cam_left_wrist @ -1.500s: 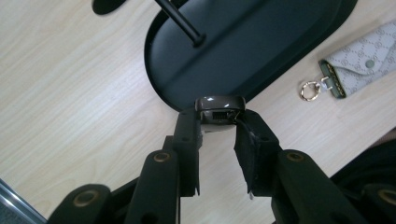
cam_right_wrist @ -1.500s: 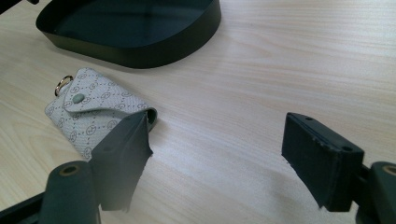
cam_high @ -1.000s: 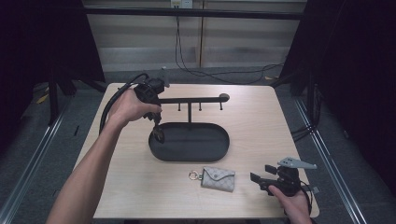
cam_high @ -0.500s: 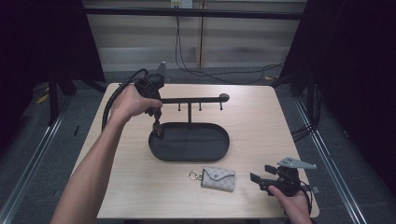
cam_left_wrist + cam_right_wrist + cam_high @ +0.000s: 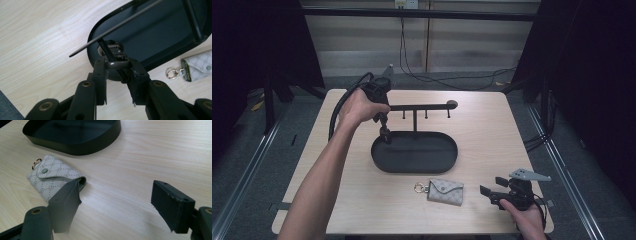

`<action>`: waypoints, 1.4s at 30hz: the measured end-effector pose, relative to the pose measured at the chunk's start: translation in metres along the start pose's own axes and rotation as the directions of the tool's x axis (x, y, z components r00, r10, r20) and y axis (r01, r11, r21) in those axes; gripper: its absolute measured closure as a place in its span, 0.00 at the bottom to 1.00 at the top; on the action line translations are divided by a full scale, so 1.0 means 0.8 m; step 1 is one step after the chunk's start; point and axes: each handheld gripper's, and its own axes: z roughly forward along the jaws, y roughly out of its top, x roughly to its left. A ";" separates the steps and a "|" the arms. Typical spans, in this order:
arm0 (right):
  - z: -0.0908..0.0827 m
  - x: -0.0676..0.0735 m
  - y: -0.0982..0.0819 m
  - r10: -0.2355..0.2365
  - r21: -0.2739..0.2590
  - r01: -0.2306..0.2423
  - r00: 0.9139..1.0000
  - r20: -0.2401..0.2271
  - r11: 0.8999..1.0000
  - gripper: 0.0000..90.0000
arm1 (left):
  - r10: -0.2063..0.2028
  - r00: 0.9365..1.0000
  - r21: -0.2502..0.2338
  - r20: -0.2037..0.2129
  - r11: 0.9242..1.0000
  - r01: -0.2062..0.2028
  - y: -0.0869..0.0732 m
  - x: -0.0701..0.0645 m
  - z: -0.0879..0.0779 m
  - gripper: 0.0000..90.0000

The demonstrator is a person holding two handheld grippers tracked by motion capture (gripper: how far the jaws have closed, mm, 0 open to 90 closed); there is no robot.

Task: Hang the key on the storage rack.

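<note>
The left tongs (image 5: 384, 131) hang over the left end of the black oval tray (image 5: 447, 159), which sits at the middle of the counter (image 5: 492, 130). In the left gripper view these tongs (image 5: 117, 65) are clamped on a dark metal clasp (image 5: 115, 63), a rounded loop piece held between the 2 pads, with more of its glossy parts bunched just beyond it, above the tray's rim. The thin rod of the stand's crossbar (image 5: 112, 27) runs diagonally past the clasp; whether the clasp touches it I cannot tell. In the high view the crossbar (image 5: 422, 106) stands on a post rising from the tray, with short pegs hanging beneath it and a round knob at its right end. The left hand (image 5: 357, 107) grips the tool at the crossbar's left end, tongs pointing down toward the tray.

The right tongs (image 5: 491, 192) rest low near the counter's front right corner, jaws apart with nothing between them. In the right gripper view these tongs (image 5: 116, 202) face bare wood, and a small patterned key pouch (image 5: 53, 178) with a gold ring (image 5: 36, 163) lies just beside the left pad. In the high view the pouch (image 5: 445, 191) lies flat between the tray and the front edge, near the right tongs.
</note>
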 end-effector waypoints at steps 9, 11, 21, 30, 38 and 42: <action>0.000 0.000 0.000 0.000 0.005 0.000 1.000 -0.001 1.000 0.26 | 0.004 1.000 -0.016 -0.031 1.000 -0.005 -0.002 -0.002 0.002 0.71; 0.001 0.001 0.000 -0.004 0.005 0.004 1.000 0.000 1.000 0.25 | 0.005 1.000 -0.022 -0.019 1.000 -0.006 -0.003 -0.003 0.002 0.64; 0.000 0.001 0.000 -0.001 0.006 0.001 1.000 0.002 1.000 0.25 | 0.013 1.000 -0.003 0.004 1.000 -0.013 -0.014 0.000 0.006 0.46; 0.005 -0.001 0.002 0.011 0.013 -0.011 1.000 0.005 1.000 0.25 | 0.028 1.000 -0.013 0.008 1.000 -0.028 -0.032 0.009 0.005 0.39; 0.003 0.000 0.000 0.004 0.012 -0.004 1.000 0.006 1.000 0.26 | 0.050 0.999 -0.048 0.005 0.998 -0.050 -0.052 0.014 0.002 0.34; 0.004 0.000 0.001 -0.005 0.019 0.005 1.000 0.001 1.000 0.25 | 0.058 0.998 -0.067 -0.002 0.996 -0.058 -0.065 0.014 0.001 0.33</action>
